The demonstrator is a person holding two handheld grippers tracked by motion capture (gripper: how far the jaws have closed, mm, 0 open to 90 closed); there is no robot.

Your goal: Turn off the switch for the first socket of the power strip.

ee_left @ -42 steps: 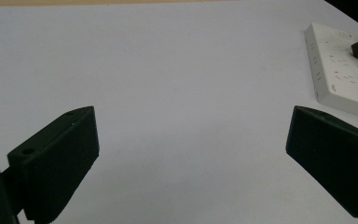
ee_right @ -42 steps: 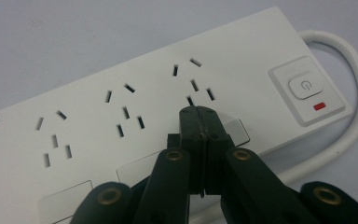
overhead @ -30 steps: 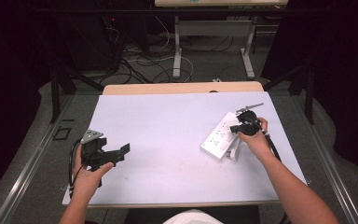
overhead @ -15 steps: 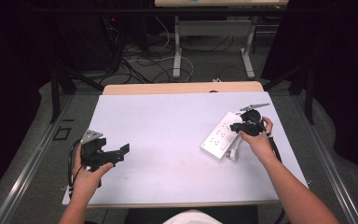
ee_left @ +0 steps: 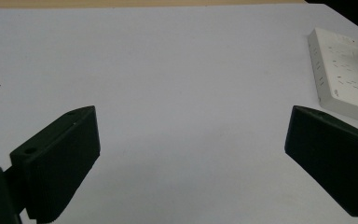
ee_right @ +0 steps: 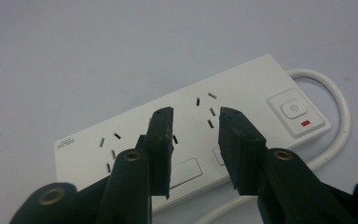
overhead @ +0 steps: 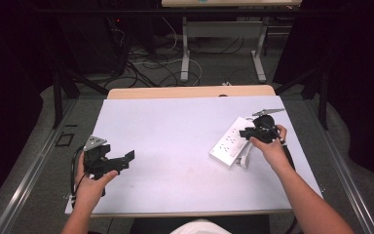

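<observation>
High view: the strip (overhead: 233,143), a white power strip, lies aslant on the right half of the worktop (overhead: 175,131), and the right gripper (overhead: 249,133) hangs over its far end, held from behind by the right hand (overhead: 271,146). The left gripper (overhead: 126,160) sits well apart from it near the worktop's left edge, in the left hand (overhead: 91,183), with bare worktop in front of its jaws.

Right gripper view: the right gripper (ee_right: 195,140) has its jaws pointed down at the strip (ee_right: 135,140), and they have just been opening. A narrow gap stands between them, with nothing in it (the strip's white face shows straight through). The pads do not press on the strip, and the tips look slightly above its face. Beyond the jaws run the strip's rows of slots; off to their right is the switch (ee_right: 296,112), a white rocker with a red mark below it. The cord (ee_right: 335,121) loops out from that end and curves back toward the right jaw.

Left gripper view: the left gripper (ee_left: 191,154) has its jaws spread wide, one at each lower corner, with nothing between them. Plain worktop (ee_left: 168,70) stretches ahead of them. The strip (ee_left: 342,77) lies far off, beyond and just above the right-hand jaw, at the frame's edge.
</observation>
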